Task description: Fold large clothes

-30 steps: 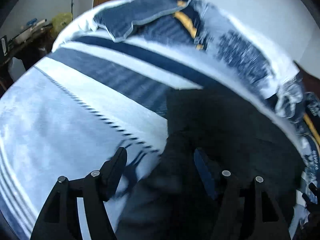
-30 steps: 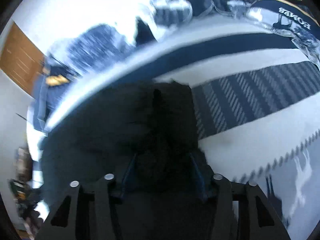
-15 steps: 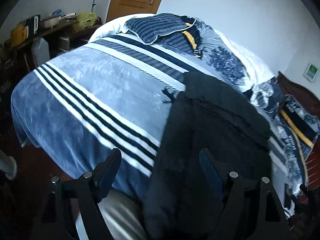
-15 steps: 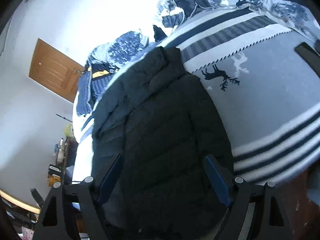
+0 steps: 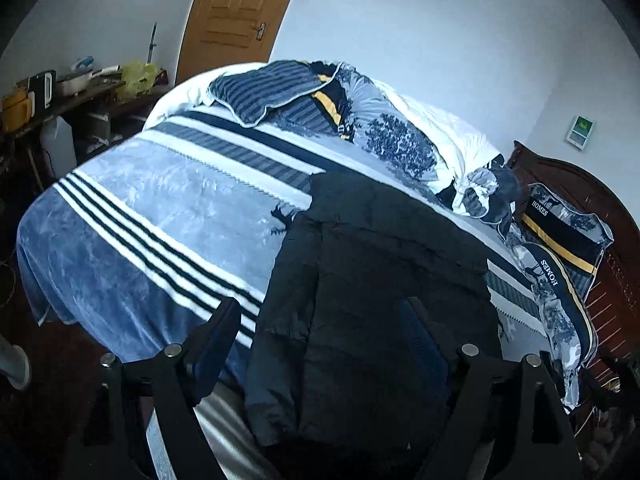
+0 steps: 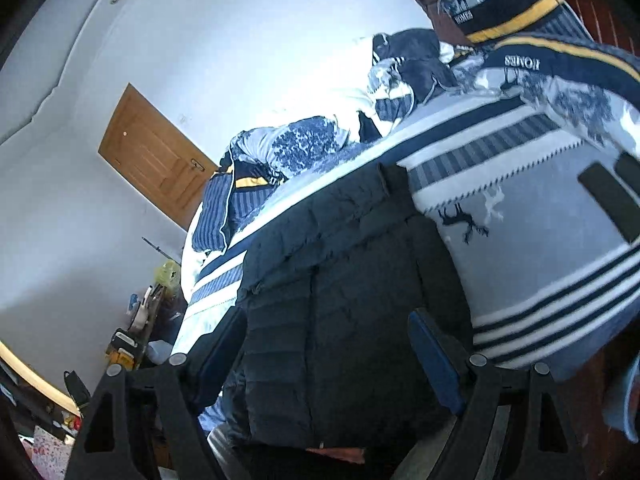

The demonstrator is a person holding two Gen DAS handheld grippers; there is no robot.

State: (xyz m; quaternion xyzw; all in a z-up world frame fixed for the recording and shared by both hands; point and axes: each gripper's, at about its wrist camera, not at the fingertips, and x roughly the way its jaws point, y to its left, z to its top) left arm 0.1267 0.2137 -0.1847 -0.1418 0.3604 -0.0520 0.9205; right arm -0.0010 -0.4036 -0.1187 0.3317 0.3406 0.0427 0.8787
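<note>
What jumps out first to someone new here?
The dark quilted puffer jacket lying lengthwise on the bed, its lower hem hanging over the near edge. Under it, the blue-and-white striped fleece blanket with deer motifs covers the bed. Both tools, left and right, hover open before the jacket.

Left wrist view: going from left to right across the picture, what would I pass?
Cluttered side table → wooden door → striped blue blanket → dark puffy jacket → pillows with yellow stripes → dark wooden headboard.
</note>
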